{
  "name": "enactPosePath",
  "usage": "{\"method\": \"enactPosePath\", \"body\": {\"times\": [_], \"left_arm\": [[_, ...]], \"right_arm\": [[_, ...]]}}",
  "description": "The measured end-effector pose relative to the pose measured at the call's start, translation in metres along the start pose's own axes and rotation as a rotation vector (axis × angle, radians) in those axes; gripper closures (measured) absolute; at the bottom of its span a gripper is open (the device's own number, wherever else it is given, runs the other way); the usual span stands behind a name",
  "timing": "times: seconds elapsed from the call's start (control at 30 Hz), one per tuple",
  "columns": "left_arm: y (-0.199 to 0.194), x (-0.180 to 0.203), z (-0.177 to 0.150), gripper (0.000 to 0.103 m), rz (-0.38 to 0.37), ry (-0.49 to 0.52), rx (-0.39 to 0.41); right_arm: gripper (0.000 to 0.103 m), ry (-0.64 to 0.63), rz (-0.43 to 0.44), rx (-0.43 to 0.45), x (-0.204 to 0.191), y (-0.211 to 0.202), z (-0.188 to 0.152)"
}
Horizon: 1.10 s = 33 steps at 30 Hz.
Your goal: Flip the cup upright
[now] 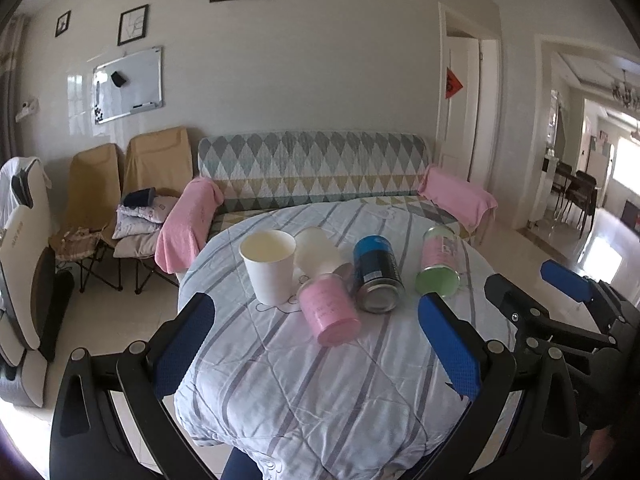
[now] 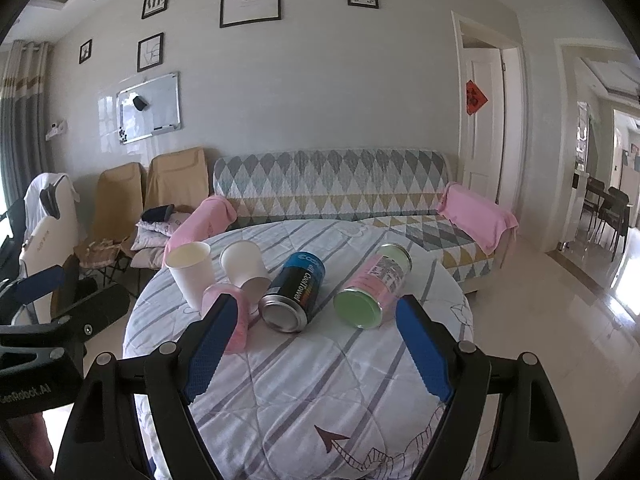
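On the round table, a white paper cup (image 1: 269, 266) stands upright; it also shows in the right wrist view (image 2: 192, 272). A second white paper cup (image 1: 318, 254) lies on its side behind it (image 2: 246, 268). A pink cup (image 1: 330, 310) lies on its side in front, partly hidden by my finger in the right wrist view (image 2: 240, 320). My left gripper (image 1: 316, 332) is open and empty, short of the pink cup. My right gripper (image 2: 314, 334) is open and empty, short of the cans; it also shows in the left wrist view (image 1: 532, 284).
A blue can (image 1: 376, 274) and a pink-green can (image 1: 440, 266) lie on their sides on the striped cloth (image 1: 320, 380). A patterned sofa (image 1: 312, 172) stands behind the table, folding chairs (image 1: 120, 184) at left, a doorway at right.
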State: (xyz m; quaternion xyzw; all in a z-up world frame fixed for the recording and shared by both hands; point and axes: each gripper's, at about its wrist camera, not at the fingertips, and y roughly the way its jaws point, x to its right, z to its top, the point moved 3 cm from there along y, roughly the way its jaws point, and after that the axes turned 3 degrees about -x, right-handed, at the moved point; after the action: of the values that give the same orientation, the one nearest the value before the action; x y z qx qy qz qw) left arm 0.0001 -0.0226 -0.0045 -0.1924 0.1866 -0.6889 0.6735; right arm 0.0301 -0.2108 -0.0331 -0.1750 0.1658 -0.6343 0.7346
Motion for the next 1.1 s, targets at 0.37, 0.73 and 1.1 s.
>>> {"method": "enactPosePath", "body": {"times": [0.37,0.73,1.1], "left_arm": [[0.008,0.014,0.005,0.0,0.032,0.018,0.01],[0.009,0.015,0.007,0.0,0.048,0.028,0.022],[0.01,0.013,0.009,0.0,0.058,0.015,0.047]], "right_arm": [[0.02,0.027,0.022,-0.001,0.013,0.005,-0.001],[0.02,0.041,0.043,-0.006,0.017,0.011,-0.004],[0.02,0.042,0.046,-0.003,0.016,0.014,-0.003]]}}
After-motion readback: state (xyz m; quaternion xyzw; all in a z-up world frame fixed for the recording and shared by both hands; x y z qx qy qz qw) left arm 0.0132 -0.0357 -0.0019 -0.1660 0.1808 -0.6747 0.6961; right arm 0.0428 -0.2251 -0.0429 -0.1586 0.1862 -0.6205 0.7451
